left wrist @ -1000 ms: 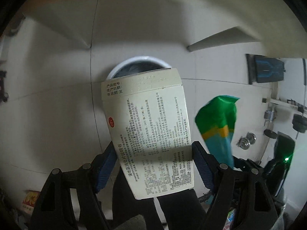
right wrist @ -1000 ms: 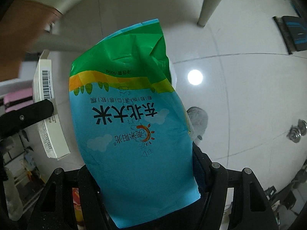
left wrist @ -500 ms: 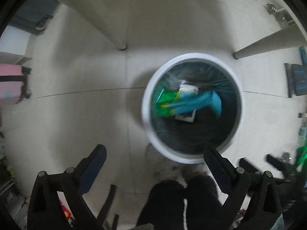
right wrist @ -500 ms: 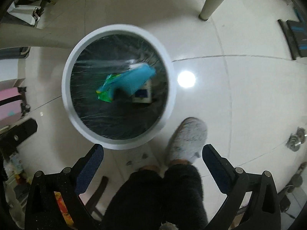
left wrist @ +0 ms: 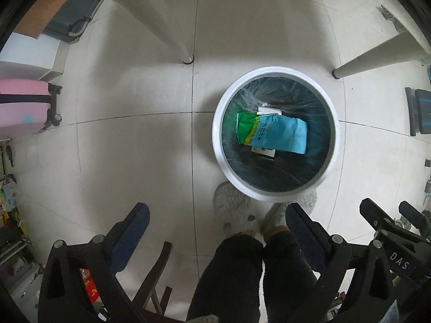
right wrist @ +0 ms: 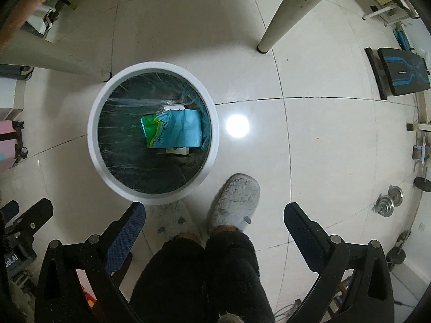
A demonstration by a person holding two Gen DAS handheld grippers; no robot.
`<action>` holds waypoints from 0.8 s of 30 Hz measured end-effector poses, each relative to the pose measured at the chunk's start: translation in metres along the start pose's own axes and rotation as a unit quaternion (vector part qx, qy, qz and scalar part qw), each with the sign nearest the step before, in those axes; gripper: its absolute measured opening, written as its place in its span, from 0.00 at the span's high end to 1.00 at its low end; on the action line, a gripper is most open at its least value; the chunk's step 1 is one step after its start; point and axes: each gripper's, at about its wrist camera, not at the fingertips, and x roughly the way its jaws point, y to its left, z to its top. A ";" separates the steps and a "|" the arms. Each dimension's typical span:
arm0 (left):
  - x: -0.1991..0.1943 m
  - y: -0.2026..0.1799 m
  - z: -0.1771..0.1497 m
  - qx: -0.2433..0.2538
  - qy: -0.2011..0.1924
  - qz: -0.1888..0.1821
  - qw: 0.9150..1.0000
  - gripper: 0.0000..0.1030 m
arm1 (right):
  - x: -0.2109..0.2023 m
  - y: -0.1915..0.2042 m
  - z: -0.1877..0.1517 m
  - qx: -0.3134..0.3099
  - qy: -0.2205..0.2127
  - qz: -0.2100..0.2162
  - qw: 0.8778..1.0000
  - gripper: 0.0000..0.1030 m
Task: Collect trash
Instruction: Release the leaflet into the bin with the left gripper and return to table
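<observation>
Both tongs point down at the floor. The left tongs have just been opening, now spread wide with nothing between them. The right tongs have just been opening too, wide and empty. The person's legs and slippers show below.

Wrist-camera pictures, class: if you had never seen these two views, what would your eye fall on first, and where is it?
First comes the round white bin with its dark liner, standing on the pale tiled floor just ahead of the person's fluffy grey slippers. Inside it a bright blue-and-green bag lies over a white box. Along the bottom edge of each view, the left hand-held gripper and the right hand-held gripper stand wide open and empty.
</observation>
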 end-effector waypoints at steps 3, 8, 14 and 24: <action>-0.010 -0.002 -0.004 -0.002 -0.004 -0.001 1.000 0.00 | -0.019 0.001 -0.004 -0.001 -0.006 -0.003 1.000 0.00; -0.046 0.001 -0.014 -0.001 -0.010 -0.005 1.000 0.00 | -0.063 -0.001 -0.011 0.000 -0.015 -0.006 1.000 0.00; -0.113 0.012 -0.032 -0.006 -0.019 -0.011 1.000 0.00 | -0.134 -0.002 -0.023 -0.003 -0.022 0.001 1.000 0.00; -0.282 0.030 -0.031 -0.037 -0.105 -0.054 0.992 0.00 | -0.325 -0.024 -0.023 0.015 -0.085 0.052 0.995 0.00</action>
